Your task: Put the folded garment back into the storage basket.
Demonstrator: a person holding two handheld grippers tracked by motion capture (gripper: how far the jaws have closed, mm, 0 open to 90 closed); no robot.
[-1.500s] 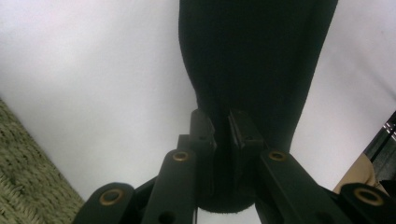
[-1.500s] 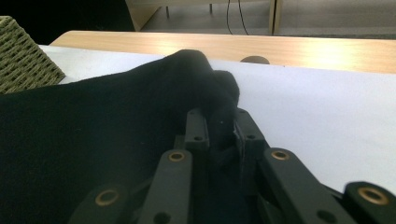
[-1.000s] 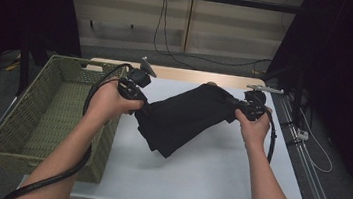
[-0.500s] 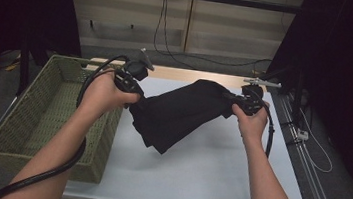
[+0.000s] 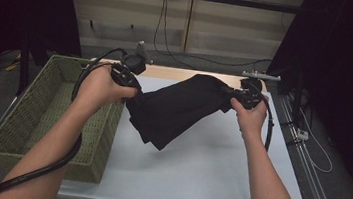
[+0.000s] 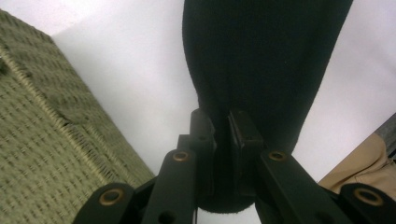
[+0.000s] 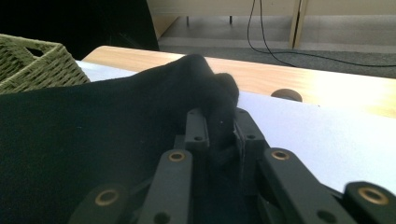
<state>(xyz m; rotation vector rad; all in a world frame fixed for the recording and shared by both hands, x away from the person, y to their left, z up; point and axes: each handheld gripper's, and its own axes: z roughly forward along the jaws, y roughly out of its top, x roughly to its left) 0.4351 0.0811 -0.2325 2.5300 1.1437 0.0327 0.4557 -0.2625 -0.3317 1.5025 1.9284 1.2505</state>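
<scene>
left tool [image 5: 133,82] clamped on folded black cloth [image 5: 178,110] | right tool [image 5: 238,95] clamped too | cloth now higher off white tabletop [image 5: 207,168] than before

Light from overhead leaves the white table [image 5: 207,168] bright and evenly lit, dark drapes black out both sides, the black cloth [image 5: 178,111] shows no detail, and both gripper views are soft with near-glare on the tabletop.

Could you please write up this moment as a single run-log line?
left gripper: shut on black cloth | right gripper: shut on black cloth | cloth: held between both above white table | wicker basket: left of table
</scene>
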